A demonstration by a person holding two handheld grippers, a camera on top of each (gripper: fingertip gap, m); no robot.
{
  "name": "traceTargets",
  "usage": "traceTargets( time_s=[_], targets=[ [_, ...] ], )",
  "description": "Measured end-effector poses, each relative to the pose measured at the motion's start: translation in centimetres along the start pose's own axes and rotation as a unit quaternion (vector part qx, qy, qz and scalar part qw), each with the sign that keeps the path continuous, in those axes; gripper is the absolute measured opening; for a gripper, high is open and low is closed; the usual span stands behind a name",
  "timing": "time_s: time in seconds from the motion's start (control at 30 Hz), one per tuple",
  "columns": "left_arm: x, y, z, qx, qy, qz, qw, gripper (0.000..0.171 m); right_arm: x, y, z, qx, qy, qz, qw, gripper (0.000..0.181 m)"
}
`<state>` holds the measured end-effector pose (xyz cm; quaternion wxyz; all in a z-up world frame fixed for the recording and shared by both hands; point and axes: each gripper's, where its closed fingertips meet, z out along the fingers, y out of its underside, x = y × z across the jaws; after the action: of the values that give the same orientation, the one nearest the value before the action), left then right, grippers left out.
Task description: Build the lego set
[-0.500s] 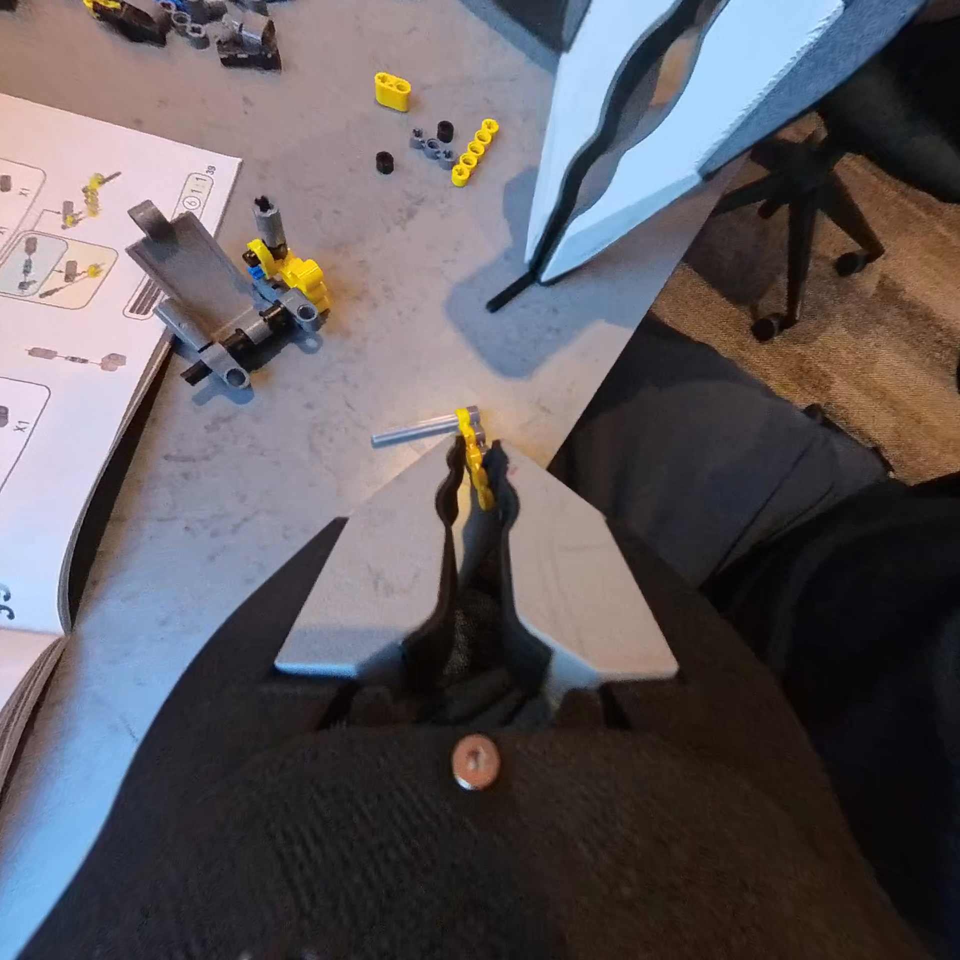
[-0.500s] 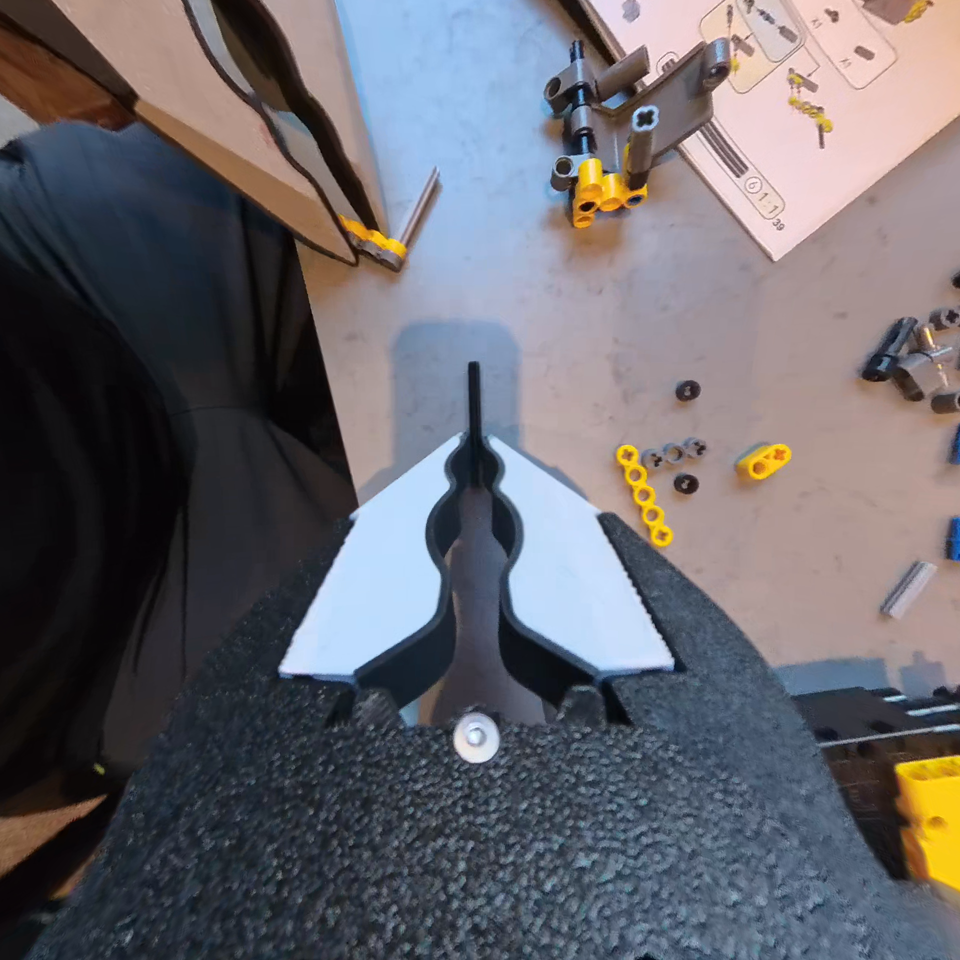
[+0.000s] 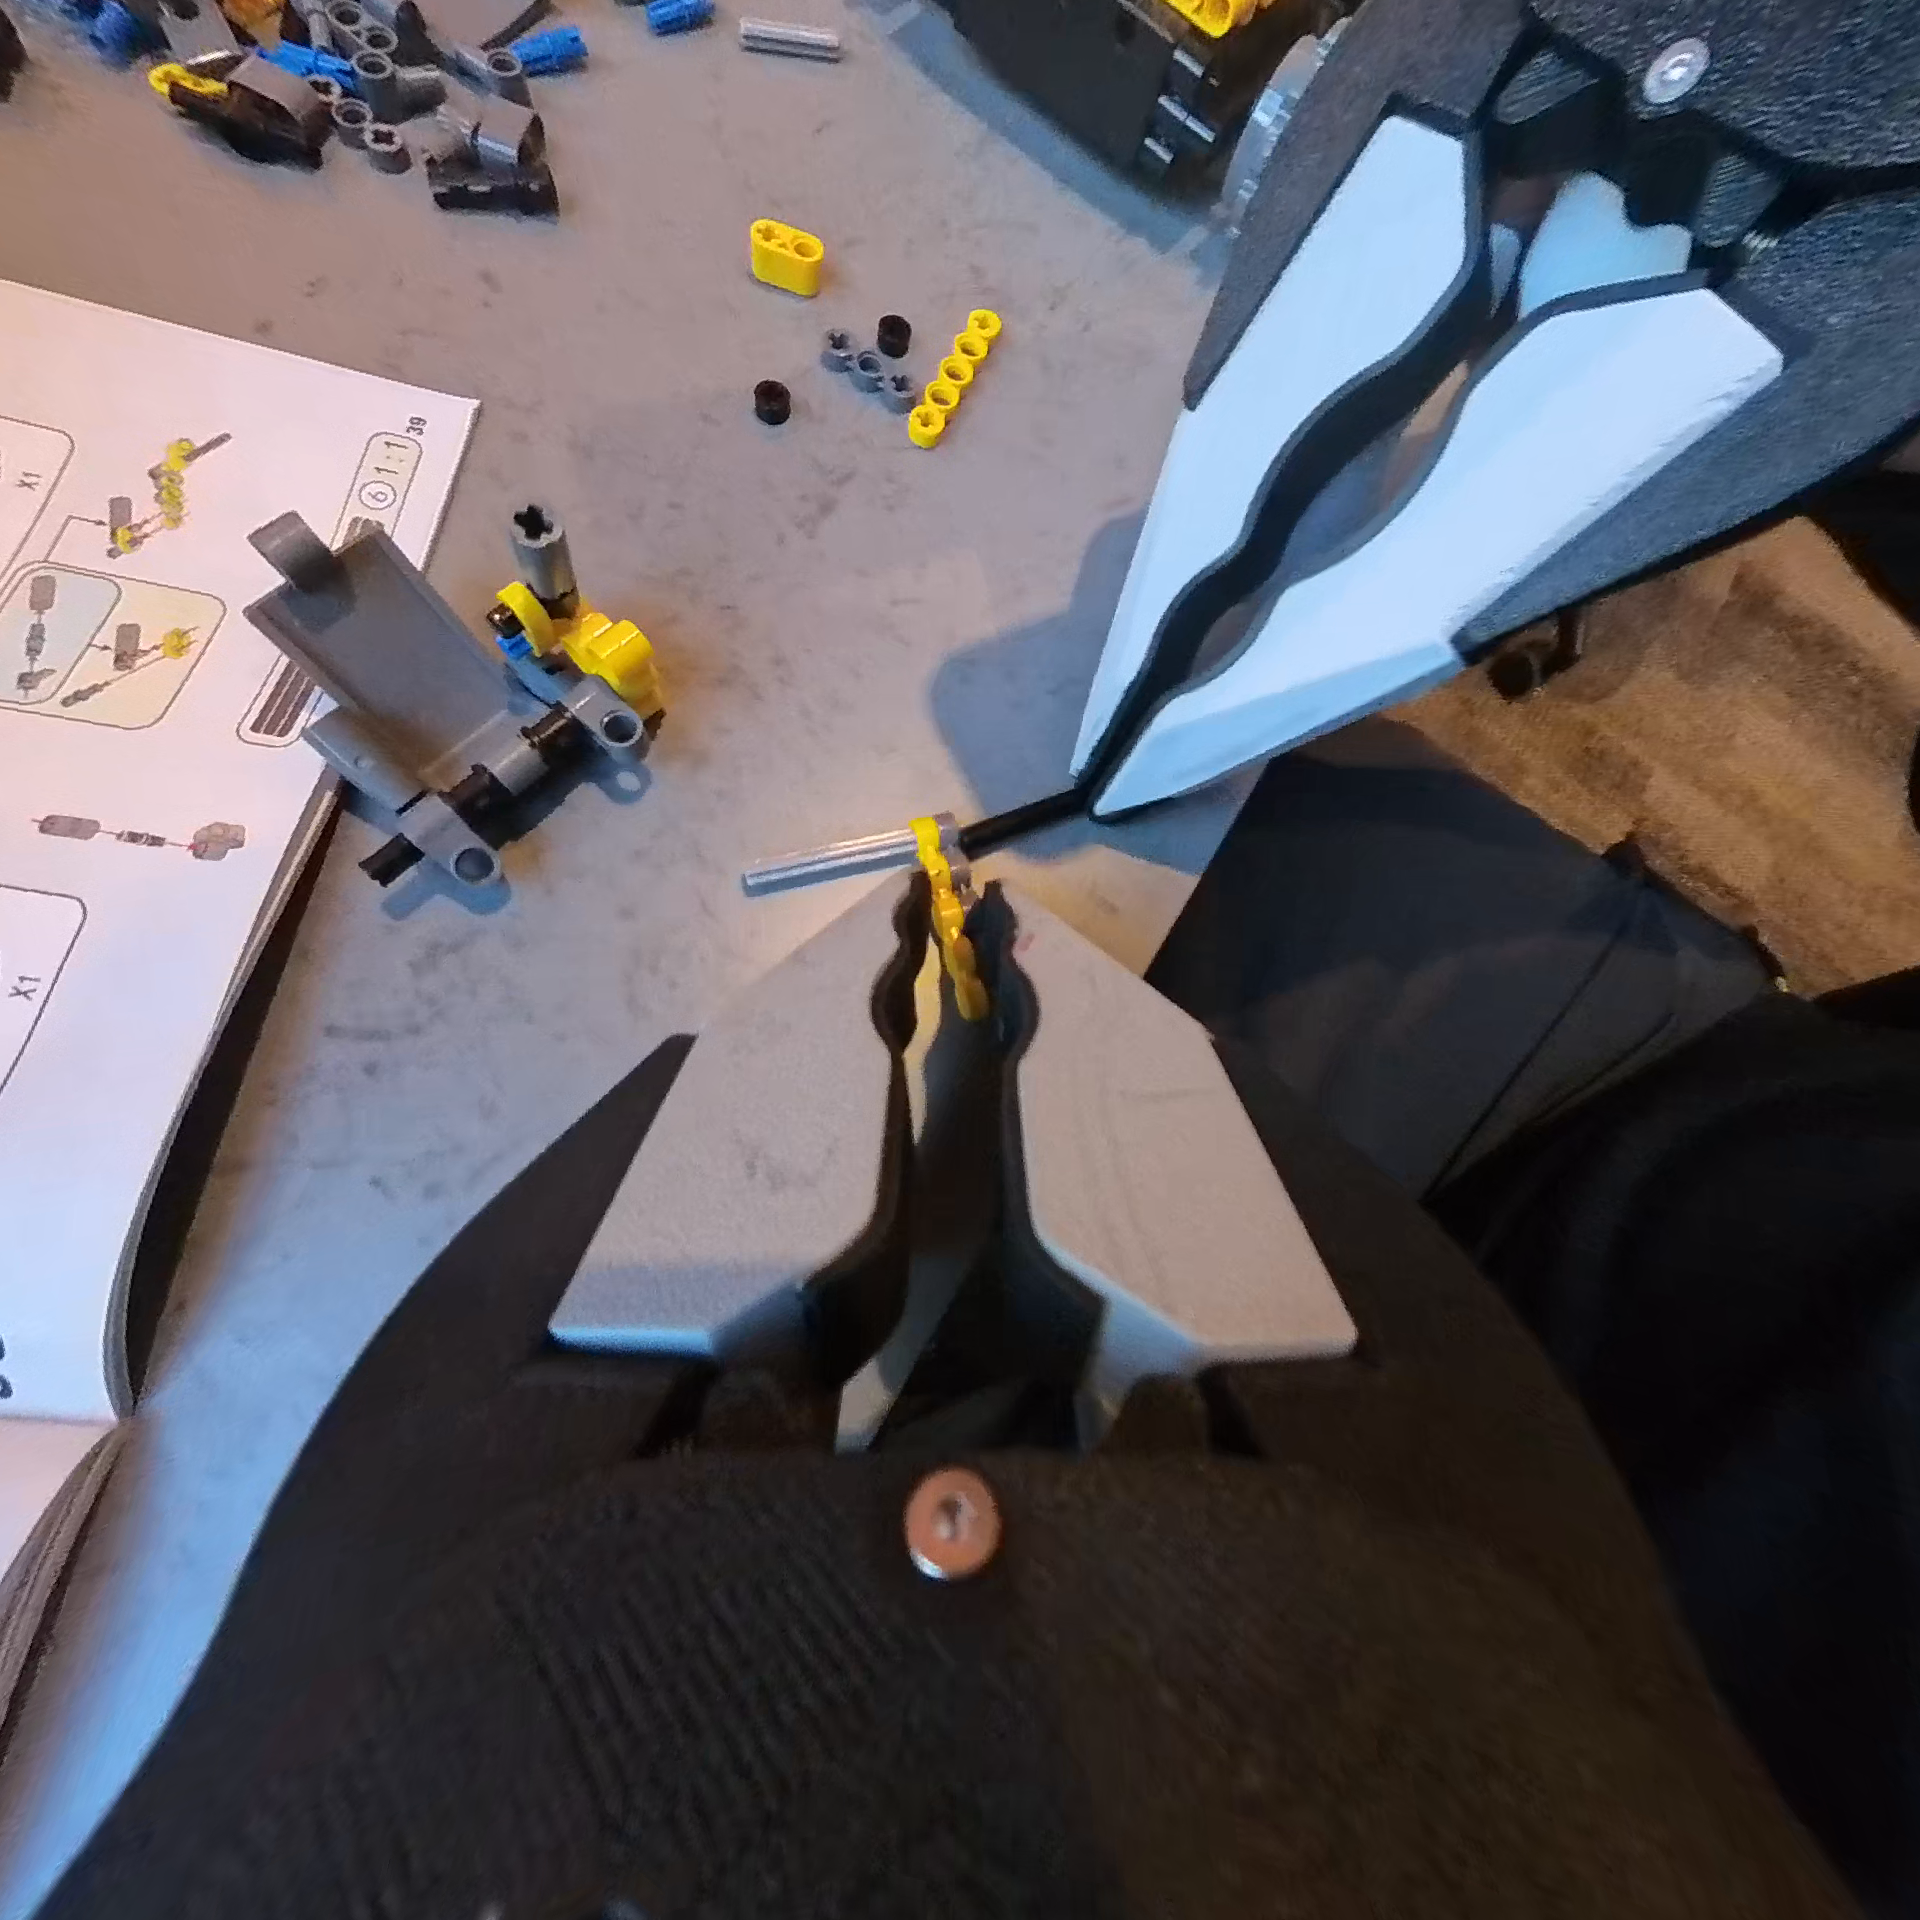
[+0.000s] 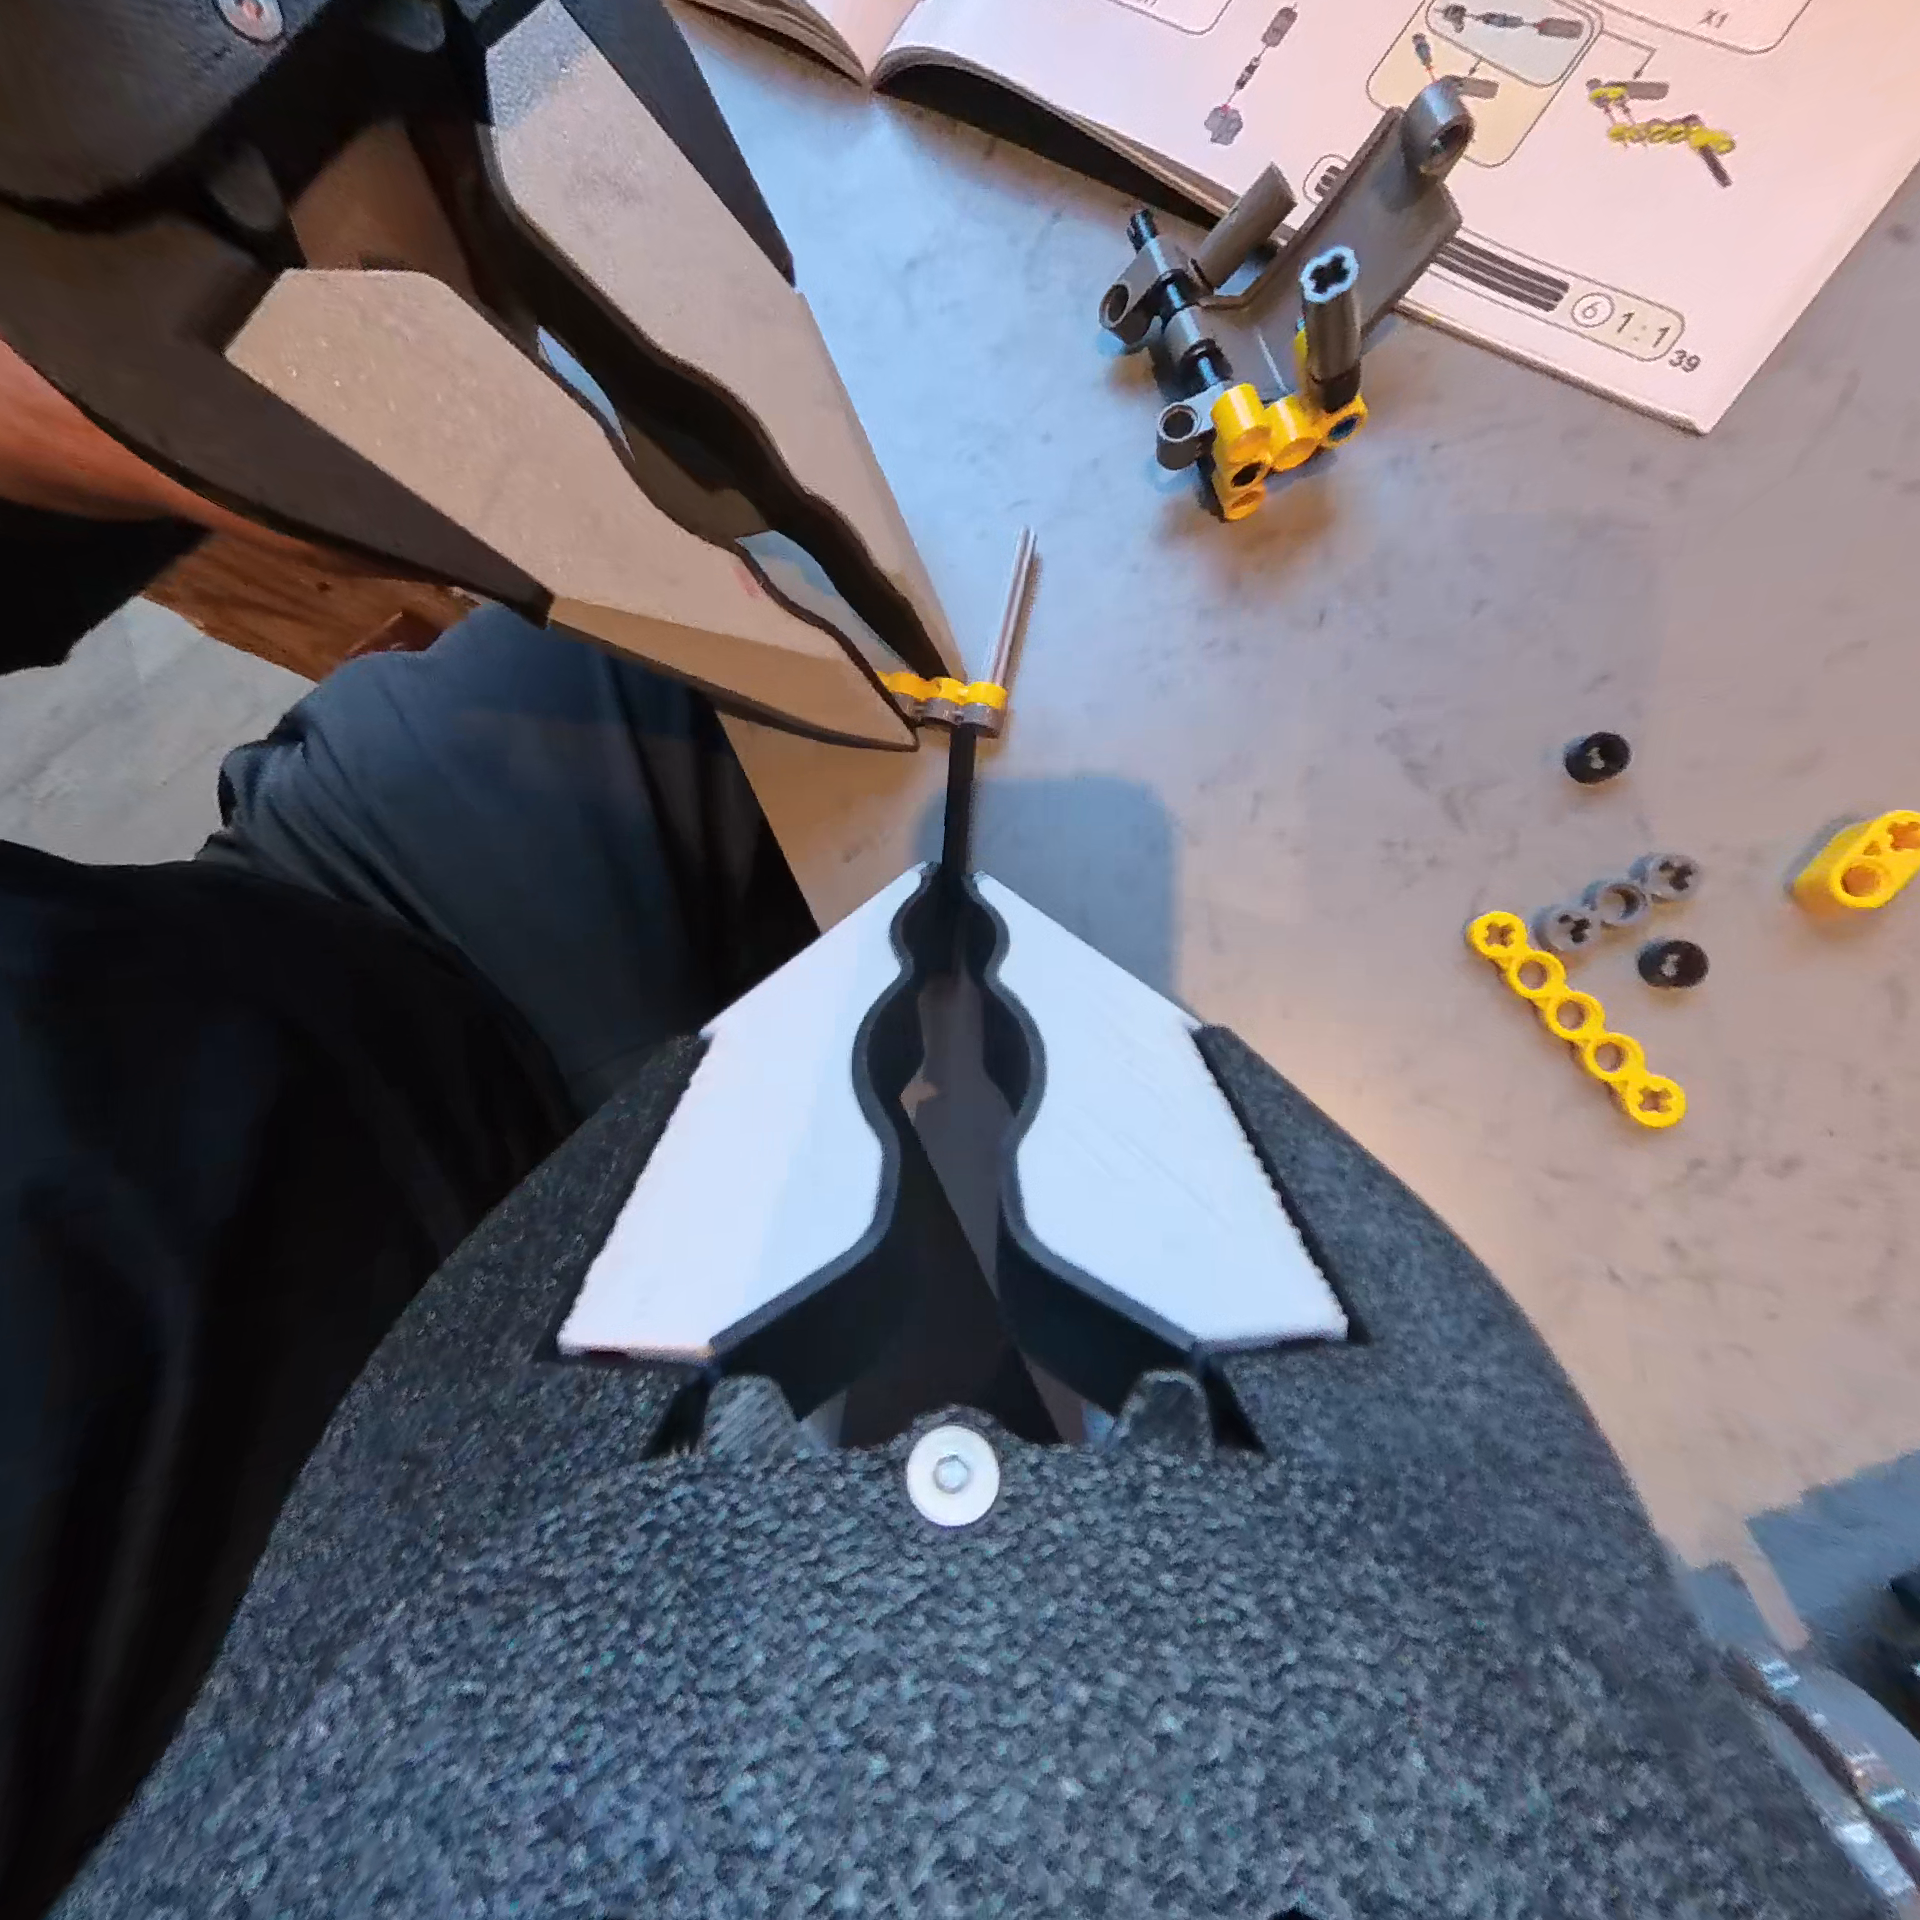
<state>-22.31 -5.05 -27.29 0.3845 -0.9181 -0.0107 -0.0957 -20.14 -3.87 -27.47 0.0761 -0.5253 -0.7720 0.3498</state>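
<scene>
I am clenching my left tool (image 3: 948,904) on a thin yellow beam (image 3: 954,940), which is carrying a grey axle (image 3: 831,860) through its far end, sticking out to the left above the table (image 3: 727,1039). My right tool (image 4: 948,878) is gripping a black axle (image 4: 958,800) by its tail, and the tip is touching the grey connector (image 4: 961,712) at the beam's end. Just beyond, a grey and yellow sub-assembly (image 3: 457,707) is lying partly on the open instruction booklet (image 3: 125,831). Farther off, a yellow five-hole beam (image 3: 954,379), a small grey piece (image 3: 871,366), two black bushes (image 3: 771,402) and a short yellow lift arm (image 3: 787,251) are resting. At the far edge, loose parts (image 3: 364,104) are piling together.
</scene>
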Motion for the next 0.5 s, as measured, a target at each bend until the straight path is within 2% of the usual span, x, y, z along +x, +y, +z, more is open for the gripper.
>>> traceTargets(
  time_s=[0.5],
  targets=[
    [0.01,-0.03,-0.08,-0.005,0.026,-0.022,0.999,0.010,0.10,0.00,0.01,0.003,0.010,0.015,1.000,0.002]
  ],
)
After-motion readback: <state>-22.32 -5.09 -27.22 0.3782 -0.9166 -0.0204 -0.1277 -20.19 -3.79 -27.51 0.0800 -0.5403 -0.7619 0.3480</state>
